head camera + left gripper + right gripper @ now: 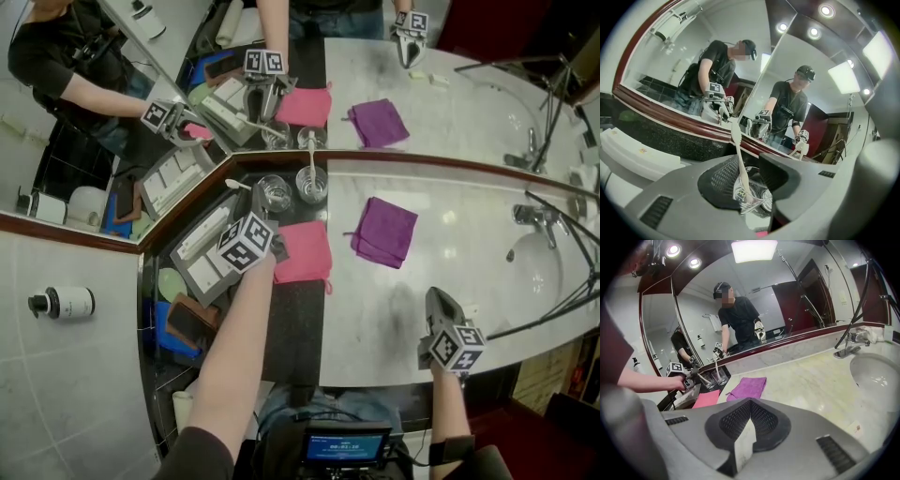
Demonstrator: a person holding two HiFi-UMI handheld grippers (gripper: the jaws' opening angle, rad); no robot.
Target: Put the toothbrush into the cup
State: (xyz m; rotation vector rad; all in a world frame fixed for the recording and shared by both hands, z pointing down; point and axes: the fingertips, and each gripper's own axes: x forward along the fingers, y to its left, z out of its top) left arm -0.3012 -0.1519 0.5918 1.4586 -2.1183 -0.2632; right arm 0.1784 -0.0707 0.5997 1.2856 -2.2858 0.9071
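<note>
In the head view, the left gripper (262, 216) reaches toward a glass cup (275, 194) at upper centre, by the mirror. The toothbrush (244, 186) leans out of the cup to the left. The right gripper (437, 300) hangs over the marble counter (450, 234) at lower right.

In the left gripper view, the jaws stand apart. The toothbrush (739, 157) stands in the gap, its lower end in the cup (754, 199) at bottom centre.

In the right gripper view, the jaws are pressed together with nothing between them.

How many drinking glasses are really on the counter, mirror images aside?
2. Both stand side by side just behind the pink cloth: one glass with a toothbrush leaning in it, the other glass to its right. None seems hidden.
</note>
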